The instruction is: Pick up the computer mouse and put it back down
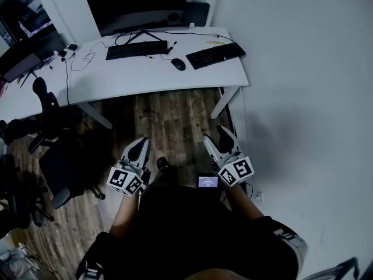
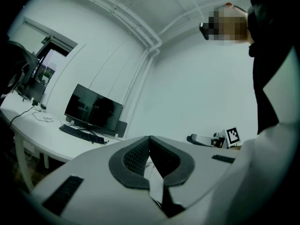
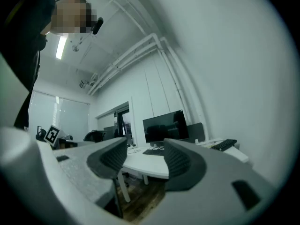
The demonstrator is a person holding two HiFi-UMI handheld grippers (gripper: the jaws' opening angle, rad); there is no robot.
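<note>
- The white surface [image 1: 145, 77] stands against the wall on white legs, over a wooden floor [image 1: 169, 118].
- A dark monitor [image 1: 140, 7] stands at its back edge.
- A black keyboard [image 1: 137, 49] lies in front of the monitor, square to the edge.
- A second black keyboard [image 1: 215, 55] lies to the right, set at an angle.
- The computer mouse [image 1: 178, 64] rests between the two keyboards, touching neither.
- Thin cables [image 1: 81, 60] trail over the left part.
- A black office chair [image 1: 55, 156] stands on the floor, left of the surface.
</note>
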